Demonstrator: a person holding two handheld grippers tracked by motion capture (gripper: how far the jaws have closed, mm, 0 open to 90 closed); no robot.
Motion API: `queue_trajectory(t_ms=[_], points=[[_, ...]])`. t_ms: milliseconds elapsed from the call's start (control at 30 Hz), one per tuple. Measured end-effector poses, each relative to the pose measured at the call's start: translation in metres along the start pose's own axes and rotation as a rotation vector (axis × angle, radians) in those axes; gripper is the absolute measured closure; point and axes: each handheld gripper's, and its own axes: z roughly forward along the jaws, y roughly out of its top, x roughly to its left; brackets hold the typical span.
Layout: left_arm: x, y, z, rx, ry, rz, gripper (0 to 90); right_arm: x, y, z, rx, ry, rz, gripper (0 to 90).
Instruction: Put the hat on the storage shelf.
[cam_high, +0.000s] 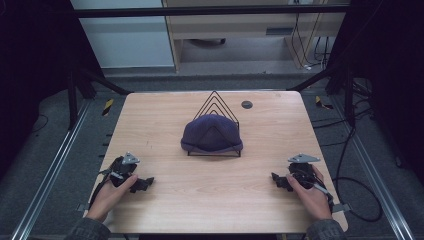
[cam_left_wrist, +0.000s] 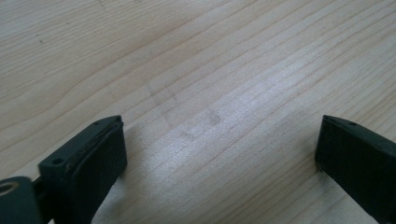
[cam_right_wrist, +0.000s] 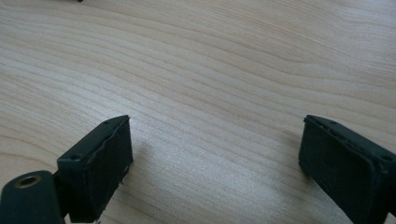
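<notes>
A dark blue beanie (cam_high: 211, 134) sits draped over a black wire rack (cam_high: 216, 102) made of nested triangles, and that rack stands near the middle of the wooden desk (cam_high: 165, 115), a little toward its far edge. The hat covers the front triangles, so the taller wire peaks rise bare behind it. Just beyond the rack, to its right, a small dark round disc (cam_high: 247, 104) is set into the desk top.

Well short of the rack, on the person's side and off to its left, the left hand-held gripper (cam_high: 142, 184) rests low on the desk with a hand (cam_high: 111, 192) wrapped around its body and the grey three-cornered plate on top. Its jaws point inward, toward the space in front of the rack. In the left gripper view the two black jaws stand wide apart, with bare wood grain between them; they hold nothing.

Opposite it, on the near right of the rack and equally far off, the right hand-held gripper (cam_high: 277, 181) lies in the other hand (cam_high: 307, 192), its jaws also pointing inward. In the right gripper view its jaws gape just as wide over plain wood, with nothing gripped.

Both grippers are well apart from the beanie and from each other, with an open stretch of desk between them in front of the rack. A cable trails from the right gripper off the desk's right edge to the grey floor (cam_high: 380, 165).
</notes>
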Motion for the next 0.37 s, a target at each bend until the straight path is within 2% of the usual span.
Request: queue_trajectory(t_ms=[67, 367], points=[[-0.0005, 0.0001, -0.0001, 0.003, 0.000, -0.002, 0.0, 0.0036, -0.0036, 0.0022, -0.028, -0.017, -0.008, 5.9], [-0.0003, -0.0001, 0.0000, 0.002, -0.005, -0.001, 0.0, 0.0040, -0.0036, 0.0021, -0.028, -0.018, -0.007, 5.8]])
